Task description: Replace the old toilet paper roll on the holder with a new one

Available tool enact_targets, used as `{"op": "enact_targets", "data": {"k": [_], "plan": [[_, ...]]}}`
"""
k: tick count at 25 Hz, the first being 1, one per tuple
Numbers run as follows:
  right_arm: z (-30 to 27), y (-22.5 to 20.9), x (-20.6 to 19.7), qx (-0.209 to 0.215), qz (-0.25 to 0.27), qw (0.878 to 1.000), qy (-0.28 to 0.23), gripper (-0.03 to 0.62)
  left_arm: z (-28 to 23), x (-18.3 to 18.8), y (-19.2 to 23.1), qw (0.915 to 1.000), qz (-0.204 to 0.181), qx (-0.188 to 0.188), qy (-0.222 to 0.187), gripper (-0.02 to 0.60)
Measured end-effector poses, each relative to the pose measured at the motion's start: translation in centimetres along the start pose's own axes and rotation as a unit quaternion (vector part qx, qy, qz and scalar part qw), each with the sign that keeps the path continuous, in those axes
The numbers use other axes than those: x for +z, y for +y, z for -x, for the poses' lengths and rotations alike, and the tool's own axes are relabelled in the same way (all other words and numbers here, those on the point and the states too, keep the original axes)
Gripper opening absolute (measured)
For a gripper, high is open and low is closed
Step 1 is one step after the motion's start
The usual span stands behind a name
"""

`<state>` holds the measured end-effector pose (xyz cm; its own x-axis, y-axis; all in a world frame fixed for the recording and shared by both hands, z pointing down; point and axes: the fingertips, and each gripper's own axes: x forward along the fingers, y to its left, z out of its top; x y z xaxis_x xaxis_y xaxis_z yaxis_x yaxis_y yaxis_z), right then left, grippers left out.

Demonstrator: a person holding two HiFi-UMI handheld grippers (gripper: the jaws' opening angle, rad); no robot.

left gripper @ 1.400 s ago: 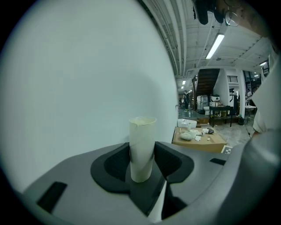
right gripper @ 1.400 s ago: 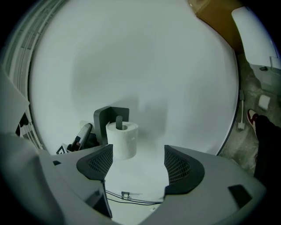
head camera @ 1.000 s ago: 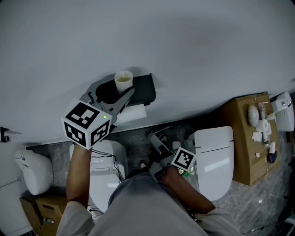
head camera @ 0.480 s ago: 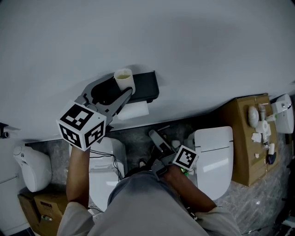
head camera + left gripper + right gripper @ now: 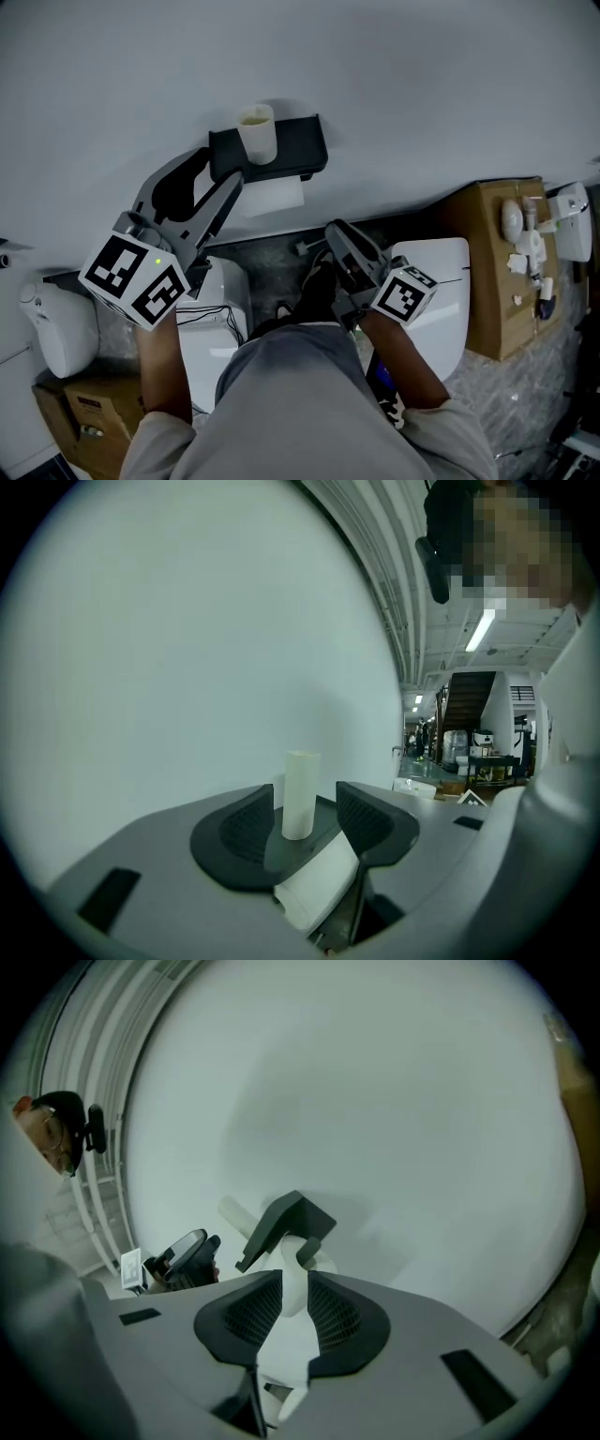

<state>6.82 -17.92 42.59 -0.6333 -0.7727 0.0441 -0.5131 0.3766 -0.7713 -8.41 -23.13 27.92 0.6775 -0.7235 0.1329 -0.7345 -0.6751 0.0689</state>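
We note cardboard tube point(image 5: 256, 133) upright atop holder point(image 5: 298, 150), paper roll point(image 5: 274, 197) under holder. Left claw point(image 5: 223, 171) at holder's left end, just opened wide, empty. Right claw point(image 5: 293, 1299) below holder, just closing to narrow, nothing between.

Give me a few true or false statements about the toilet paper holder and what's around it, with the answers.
1. A cardboard tube stands upright on the black holder. True.
2. The left gripper clamps the tube. False: its jaws stand apart, not touching it.
3. Some white paper hangs below the holder. True.
4. The cardboard box is bare on top. False: small white items lie on it.
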Motion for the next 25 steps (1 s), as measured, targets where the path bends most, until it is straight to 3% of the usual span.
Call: {"op": "enact_targets", "data": {"k": [3, 6, 13, 15, 19, 25], "plan": [[0.2, 1.7, 1.5, 0.023, 0.078, 0.997, 0.018, 0.076, 1.4, 0.0, 0.1, 0.9997, -0.004, 0.021, -0.013, 0.215], [0.5, 3.3, 2.5, 0.034, 0.147, 0.988, 0.030, 0.055, 2.5, -0.9, -0.1, 0.9985, -0.033, 0.044, -0.010, 0.196], [1.7, 6.7, 3.4, 0.024, 0.263, 0.964, 0.039, 0.020, 5.4, -2.0, 0.1, 0.9947, 0.030, 0.078, -0.060, 0.010], [2.0, 7.6, 3.3, 0.016, 0.299, 0.953, 0.039, 0.017, 6.0, -2.6, -0.1, 0.9930, 0.061, 0.072, -0.071, 0.006], [2.8, 9.6, 3.2, 0.006, 0.346, 0.938, 0.032, 0.017, 6.9, -3.9, -0.7, 0.9901, 0.087, 0.076, -0.079, 0.006], [4.2, 11.9, 2.7, -0.027, 0.412, 0.910, 0.031, 0.015, 7.9, -5.4, -2.8, 0.9904, 0.081, 0.085, -0.073, 0.006]]}}
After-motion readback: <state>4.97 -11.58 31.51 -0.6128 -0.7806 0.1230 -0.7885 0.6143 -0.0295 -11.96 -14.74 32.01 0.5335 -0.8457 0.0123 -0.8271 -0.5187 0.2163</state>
